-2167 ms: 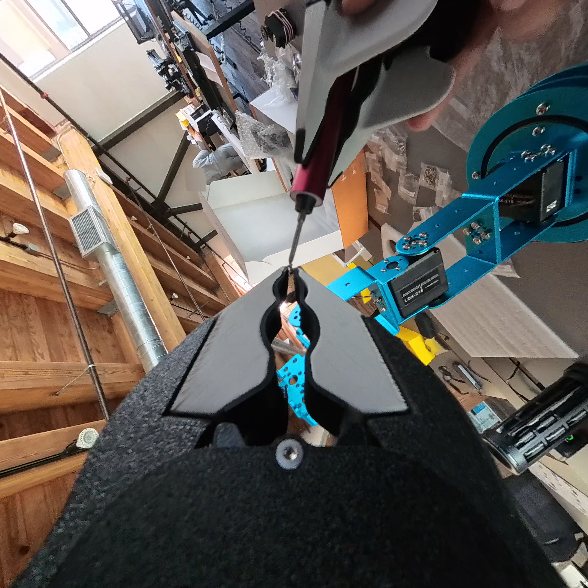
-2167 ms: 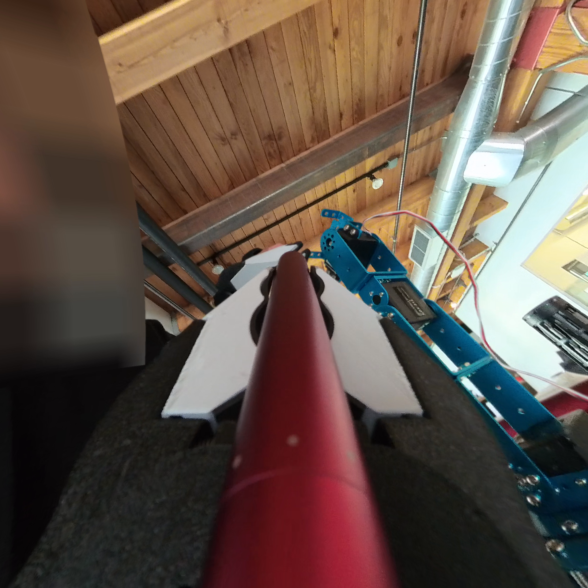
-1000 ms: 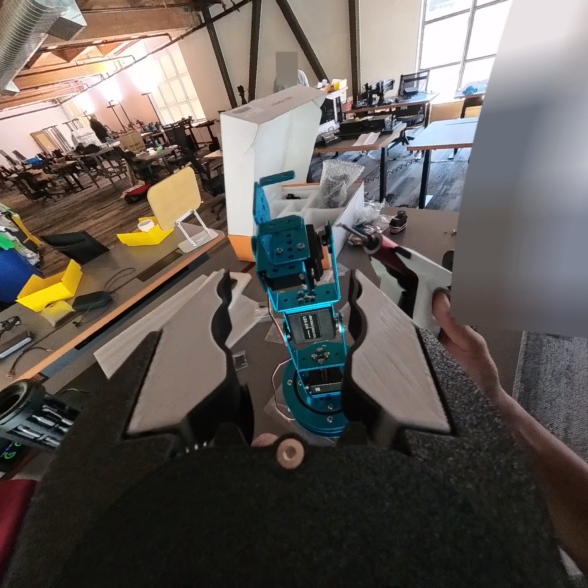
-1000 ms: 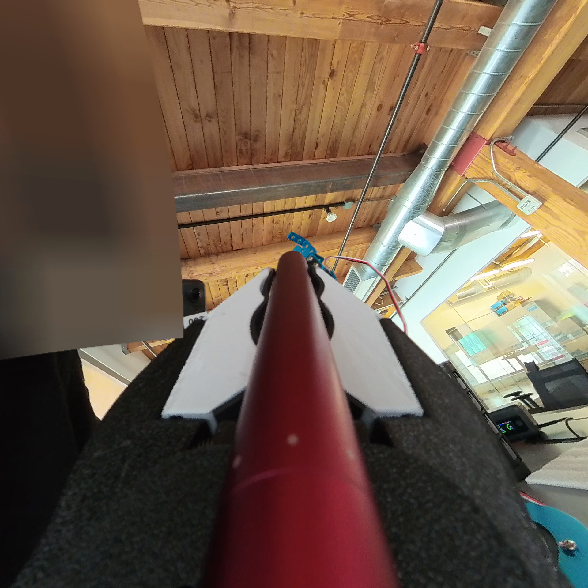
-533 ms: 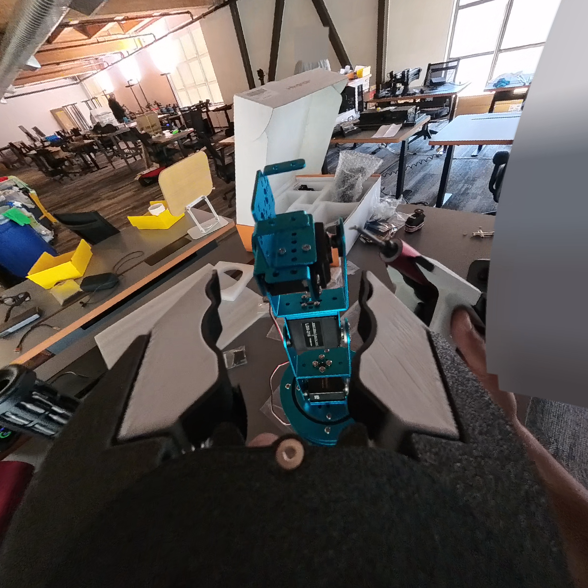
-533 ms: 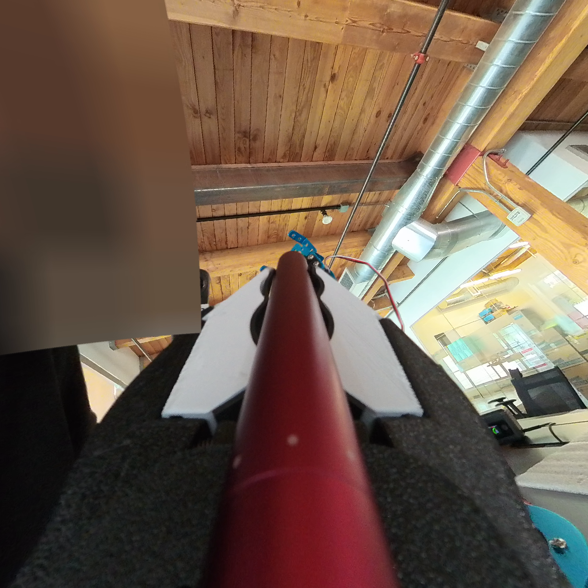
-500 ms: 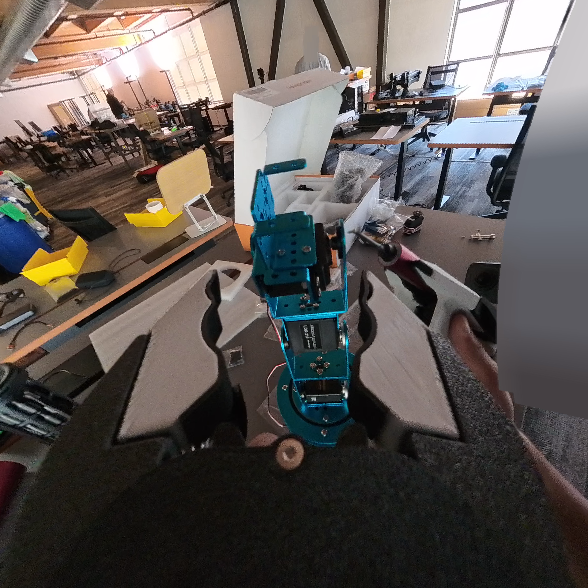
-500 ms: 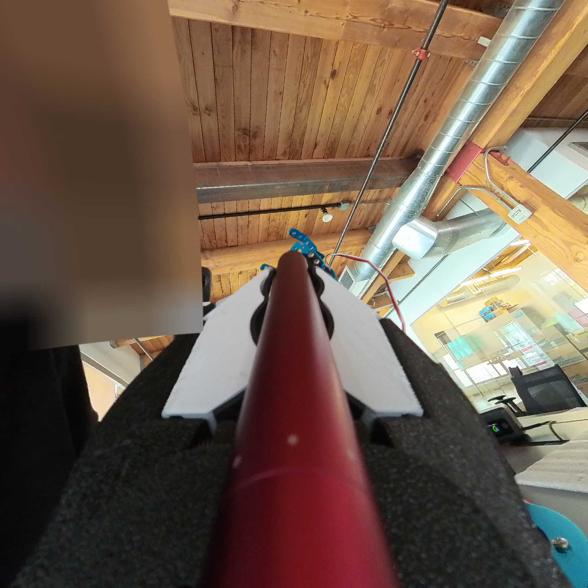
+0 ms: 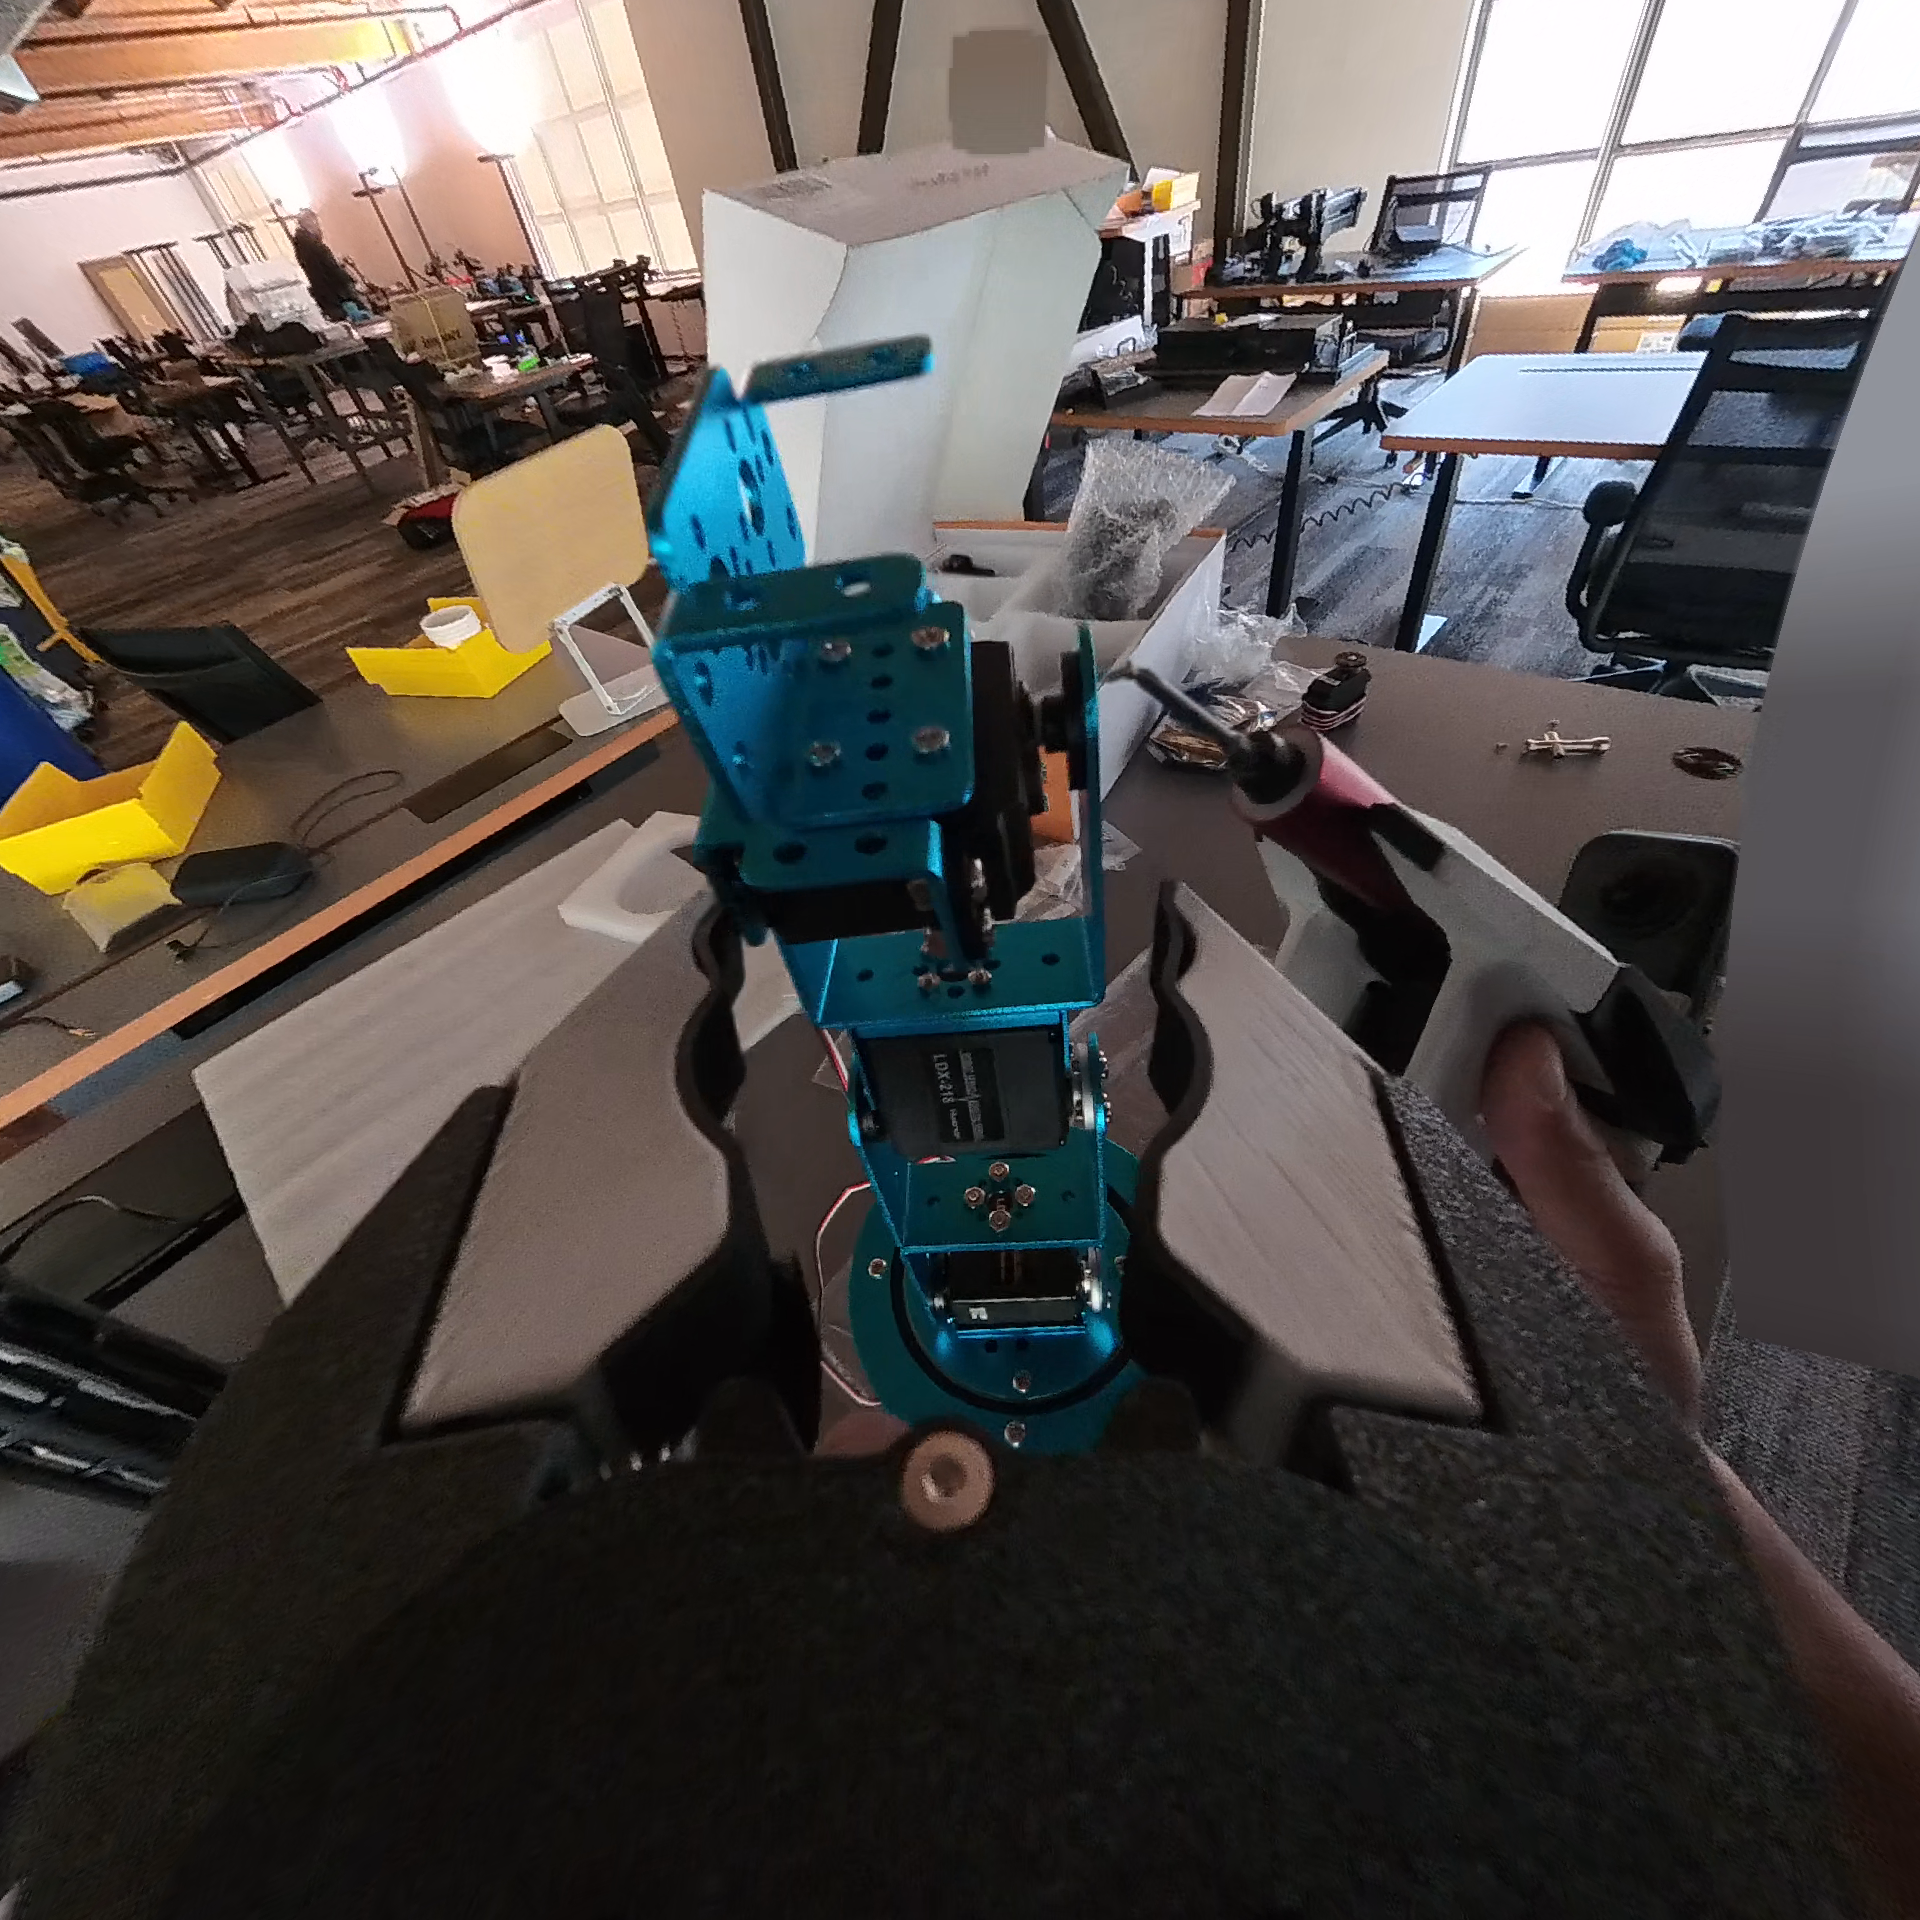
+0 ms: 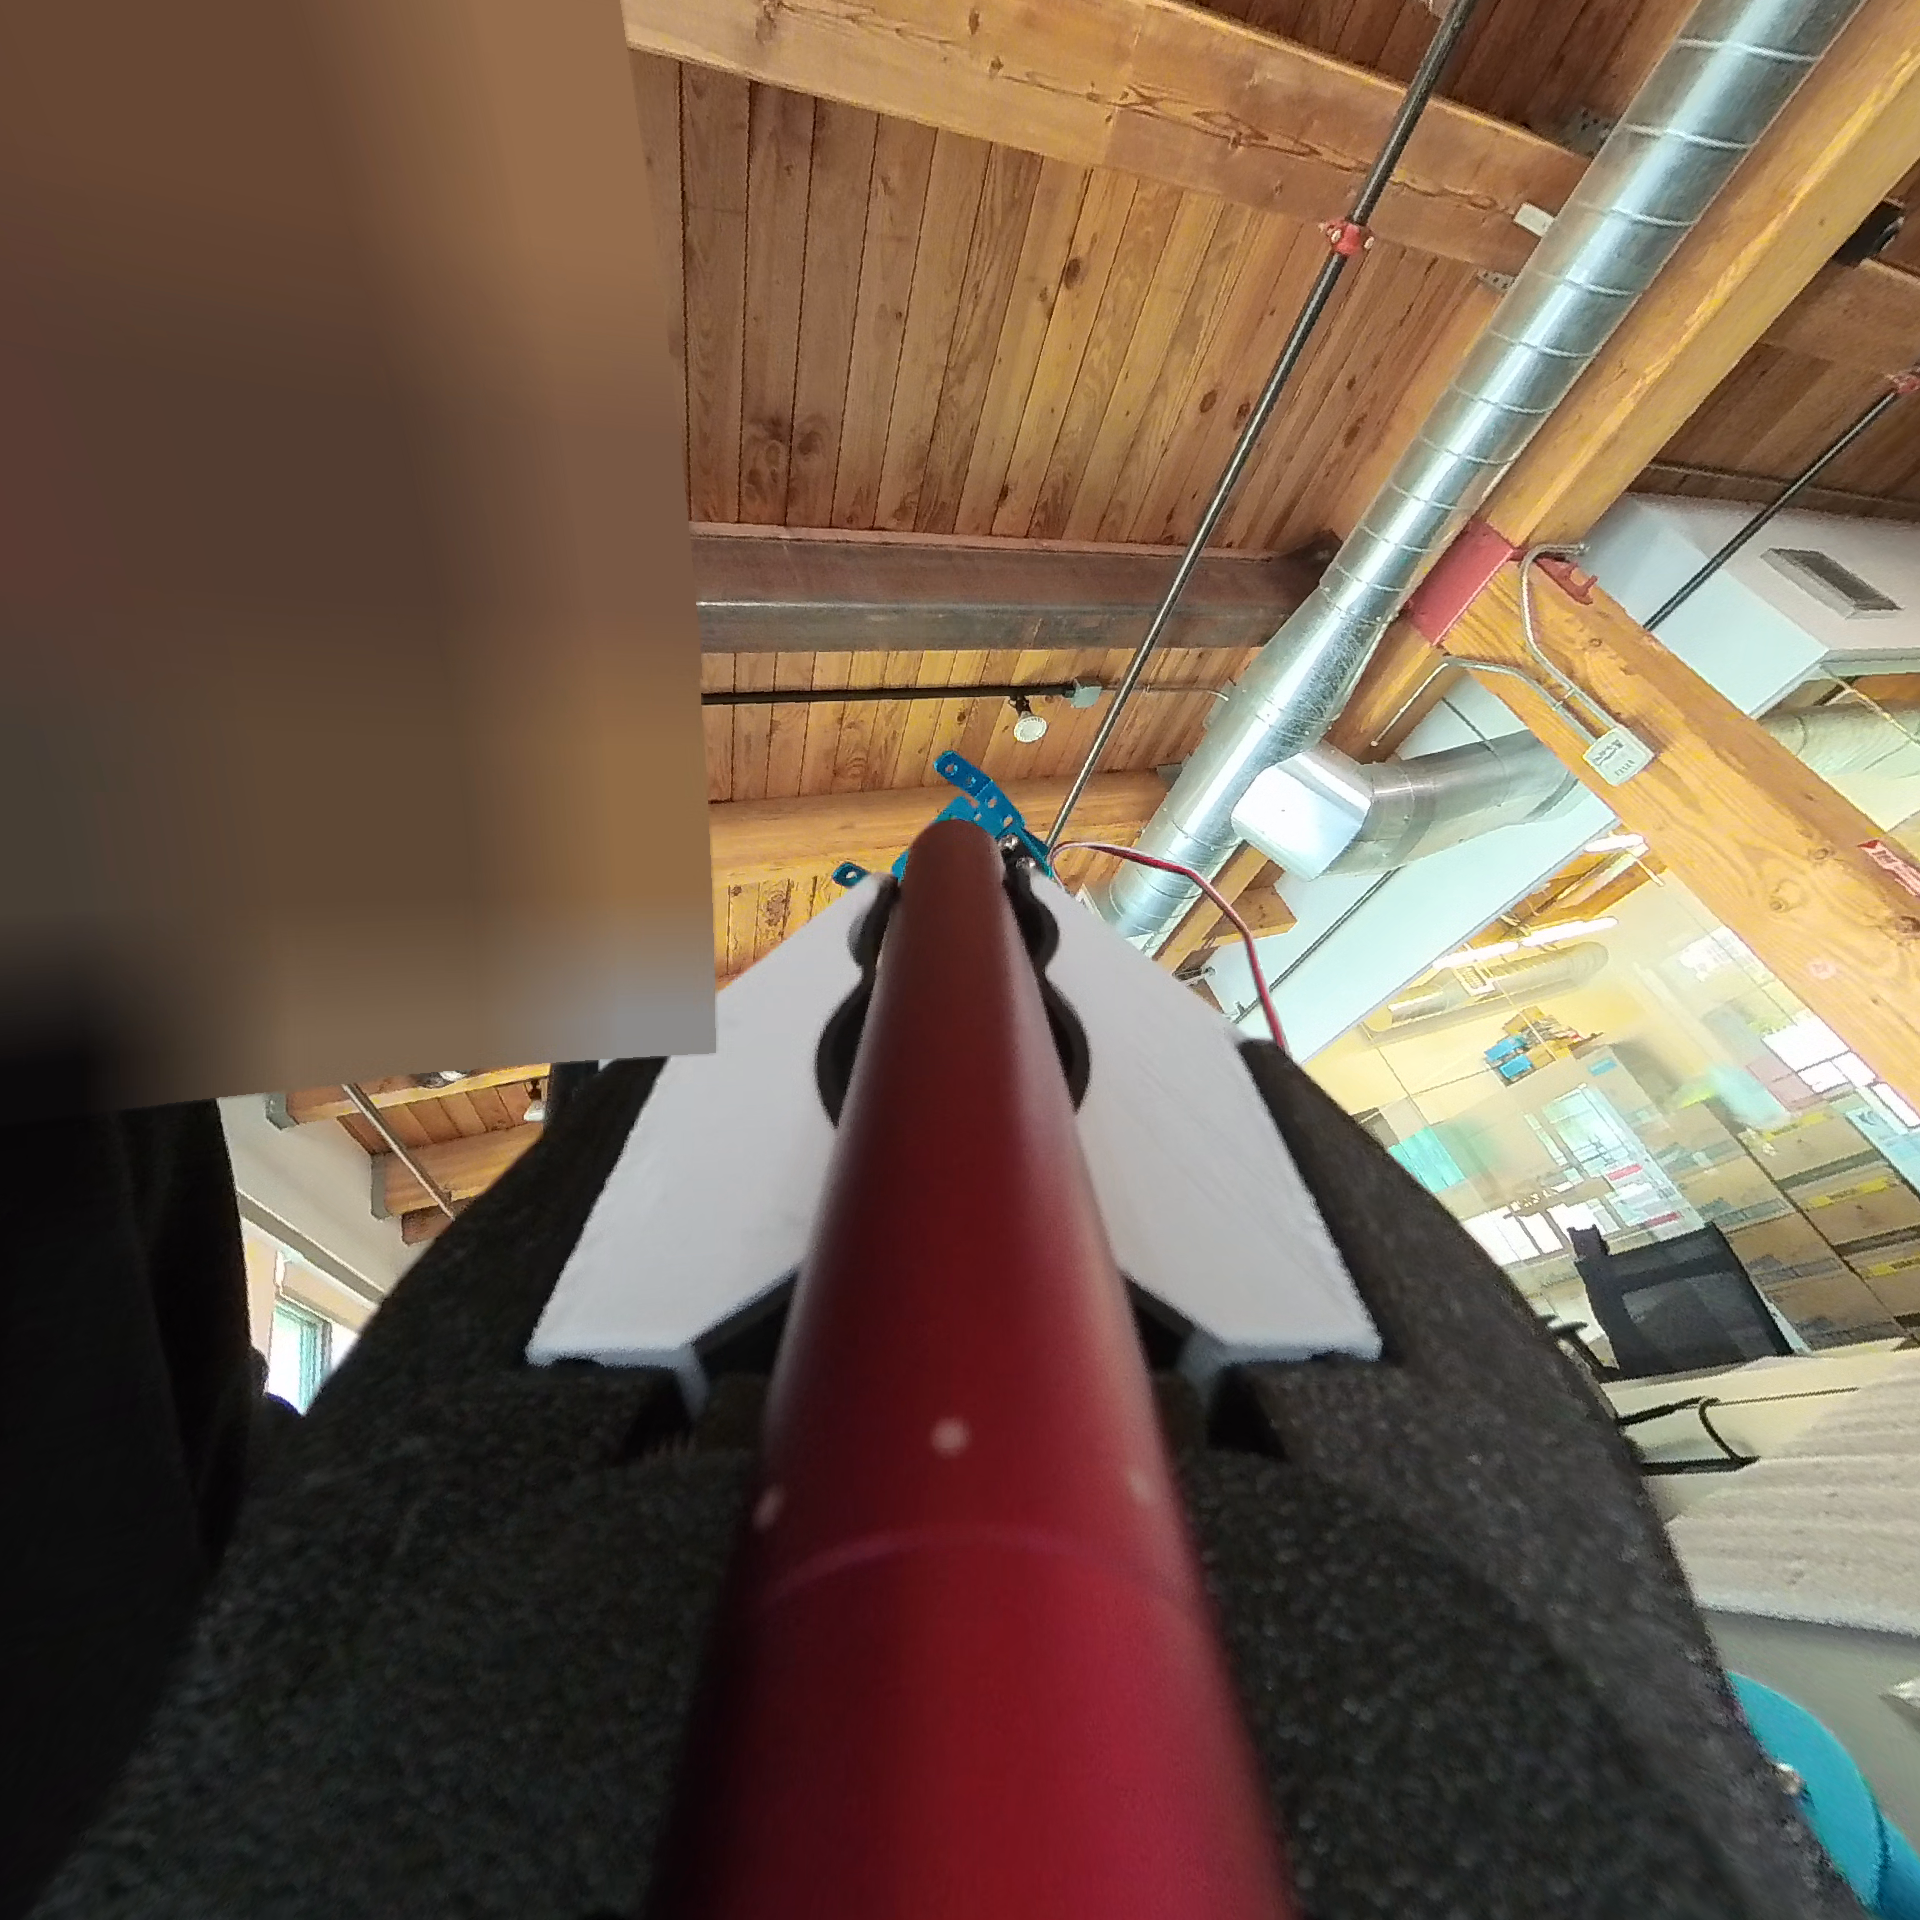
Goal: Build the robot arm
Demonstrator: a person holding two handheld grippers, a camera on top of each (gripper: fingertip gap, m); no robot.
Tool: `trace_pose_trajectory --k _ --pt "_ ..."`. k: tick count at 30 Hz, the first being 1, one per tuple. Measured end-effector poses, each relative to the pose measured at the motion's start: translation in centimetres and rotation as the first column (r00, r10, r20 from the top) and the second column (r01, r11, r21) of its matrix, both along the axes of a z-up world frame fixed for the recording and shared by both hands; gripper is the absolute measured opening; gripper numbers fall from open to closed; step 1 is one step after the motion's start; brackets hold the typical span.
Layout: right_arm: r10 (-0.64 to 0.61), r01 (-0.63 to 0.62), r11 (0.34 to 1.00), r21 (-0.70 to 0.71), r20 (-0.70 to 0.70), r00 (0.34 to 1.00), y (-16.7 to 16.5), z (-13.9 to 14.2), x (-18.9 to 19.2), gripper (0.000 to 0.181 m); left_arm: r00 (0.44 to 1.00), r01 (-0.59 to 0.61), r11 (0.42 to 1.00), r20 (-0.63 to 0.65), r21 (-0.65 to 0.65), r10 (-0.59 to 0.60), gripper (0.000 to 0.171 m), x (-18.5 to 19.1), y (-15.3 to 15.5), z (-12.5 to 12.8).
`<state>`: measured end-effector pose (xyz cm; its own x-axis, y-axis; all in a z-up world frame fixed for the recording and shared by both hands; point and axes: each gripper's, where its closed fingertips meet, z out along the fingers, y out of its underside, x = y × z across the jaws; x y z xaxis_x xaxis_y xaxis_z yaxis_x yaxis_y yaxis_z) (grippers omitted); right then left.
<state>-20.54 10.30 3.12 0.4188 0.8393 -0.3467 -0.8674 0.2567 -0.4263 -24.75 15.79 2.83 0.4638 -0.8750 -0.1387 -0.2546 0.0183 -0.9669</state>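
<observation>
Left gripper (image 9: 940,997): its 2 jaws stand spread wide and grasp nothing; the blue robot arm (image 9: 894,831) stands between them, with a clear gap on each side, touching neither.

Right gripper (image 10: 961,914): clenched on a red screwdriver (image 10: 966,1351) that runs straight along its fingers. In the left wrist view this gripper (image 9: 1340,862) shows just to the right of the blue robot arm, the dark bit (image 9: 1174,701) pointing at the arm's upper black joint, near it; contact cannot be told.

Blue robot arm: upright on a round blue base (image 9: 987,1351) on the dark table (image 9: 1507,748), with black motors in its brackets and a thin red wire (image 10: 1216,914) trailing off it.

Doing it well: in my judgement the left jaws should close on flat bracket faces, not on the motor body or the wire, so the arm stays steady while the bit lines up square with a screw.

Edges: the upper bracket plate (image 9: 727,509) leans up and left with a bent lip; the jaws' inner scallops sit close to the lower bracket.

Open room: a white box (image 9: 914,343) stands behind the arm, white foam sheets (image 9: 395,1060) lie to the left, and small parts lie on the table at the right, well apart. A hand (image 9: 1590,1195) holds the right gripper at the frame's right side.
</observation>
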Motion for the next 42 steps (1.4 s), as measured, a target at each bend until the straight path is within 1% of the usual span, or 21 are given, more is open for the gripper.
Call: trace_pose_trajectory --k 6,14,35,42 --pt "-0.021 0.021 1.0 0.001 0.015 1.0 0.02 0.15 -0.17 0.021 1.0 -0.013 0.999 -0.022 0.034 0.013 0.074 0.15 0.06 -0.38" --pt "-0.042 0.042 0.999 -0.005 0.033 0.999 0.02 0.05 -0.17 0.021 1.0 -0.015 1.0 -0.015 0.007 0.015 0.073 0.31 0.26 -0.78" --pt "-0.061 0.062 0.998 -0.019 0.061 0.996 0.2 -0.16 -0.47 0.021 0.999 -0.035 0.999 -0.016 0.006 0.035 0.068 0.26 0.51 -0.74" --pt "-0.128 0.131 0.991 -0.019 0.113 0.985 -0.03 0.03 -0.42 0.021 0.999 -0.039 0.999 -0.023 0.018 0.039 0.067 0.23 0.5 -0.75"
